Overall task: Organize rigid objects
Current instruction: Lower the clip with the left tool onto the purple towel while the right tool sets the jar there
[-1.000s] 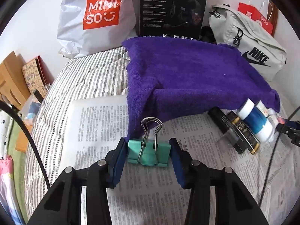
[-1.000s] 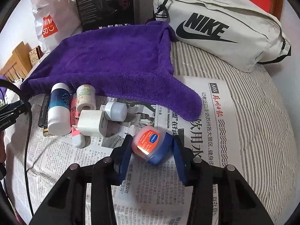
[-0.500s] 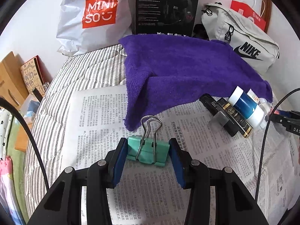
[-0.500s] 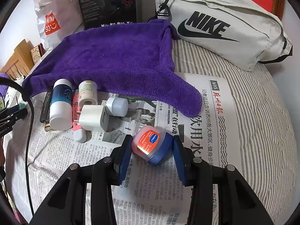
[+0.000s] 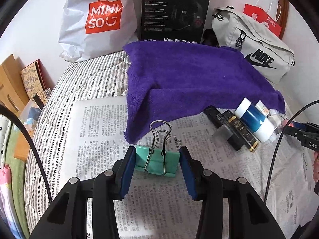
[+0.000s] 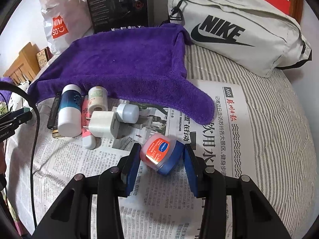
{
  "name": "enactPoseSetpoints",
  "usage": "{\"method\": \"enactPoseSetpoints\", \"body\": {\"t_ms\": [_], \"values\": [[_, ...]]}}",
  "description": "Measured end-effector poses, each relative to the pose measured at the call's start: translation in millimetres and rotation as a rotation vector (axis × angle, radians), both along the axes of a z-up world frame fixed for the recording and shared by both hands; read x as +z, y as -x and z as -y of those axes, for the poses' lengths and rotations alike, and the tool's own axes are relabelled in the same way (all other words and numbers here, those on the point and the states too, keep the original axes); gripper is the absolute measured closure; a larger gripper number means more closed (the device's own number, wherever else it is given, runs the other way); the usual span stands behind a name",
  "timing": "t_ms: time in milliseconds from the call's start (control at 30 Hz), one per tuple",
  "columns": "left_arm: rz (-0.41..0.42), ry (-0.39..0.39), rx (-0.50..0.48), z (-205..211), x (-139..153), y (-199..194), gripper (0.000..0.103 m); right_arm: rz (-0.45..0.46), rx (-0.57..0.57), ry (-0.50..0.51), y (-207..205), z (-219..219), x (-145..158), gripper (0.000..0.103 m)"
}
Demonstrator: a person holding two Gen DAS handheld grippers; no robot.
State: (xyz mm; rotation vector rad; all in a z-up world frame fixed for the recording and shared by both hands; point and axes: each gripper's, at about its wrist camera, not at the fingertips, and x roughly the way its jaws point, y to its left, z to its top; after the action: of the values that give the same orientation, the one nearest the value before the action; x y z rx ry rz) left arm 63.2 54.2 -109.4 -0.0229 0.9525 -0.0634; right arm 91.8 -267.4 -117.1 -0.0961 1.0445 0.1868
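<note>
Bed (image 5: 85,75) with striped cover filled both views, newspaper (image 5: 99,131) spread over it. Purple towel (image 5: 191,83) lay across centre of left view, upper centre of right view (image 6: 123,67). Grey Nike bag (image 6: 235,31) sat upper right, white Miniso bag (image 5: 95,22) upper left, black headset box (image 5: 173,12) top centre between them.

Left tongs (image 5: 157,162) at bottom centre of left view were clamped on a green binder clip (image 5: 157,162), blue pads touching both its sides, wire handles pointing up toward the towel edge.

Right tongs (image 6: 160,159) at bottom centre of right view held a small blue jar (image 6: 161,157) with red-orange label, tilted; left pad touched it, right pad contact hard to tell.

Cluster at left of right view, just below the towel edge: blue-and-white bottle (image 6: 68,111), white charger plug (image 6: 103,124), cream bottle (image 6: 97,99), pink tube (image 6: 86,125), grey-white cap bottle (image 6: 127,112), all lying touching or just beside each other. Black stick items (image 5: 231,127) lay beside the blue bottle at right of left view.
</note>
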Motion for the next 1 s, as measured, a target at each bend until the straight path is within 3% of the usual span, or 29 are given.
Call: {"method": "enactPoseSetpoints", "body": {"t_ms": [300,1000], "values": [[0.002,0.034,-0.01,3,11,4,0.061,0.031,0.019,-0.018,3,0,14,0.061],[0.058,0.027,-0.038,9,57,-3,0.061,0.097,0.09,-0.048,-19,-21,46,0.061]]}}
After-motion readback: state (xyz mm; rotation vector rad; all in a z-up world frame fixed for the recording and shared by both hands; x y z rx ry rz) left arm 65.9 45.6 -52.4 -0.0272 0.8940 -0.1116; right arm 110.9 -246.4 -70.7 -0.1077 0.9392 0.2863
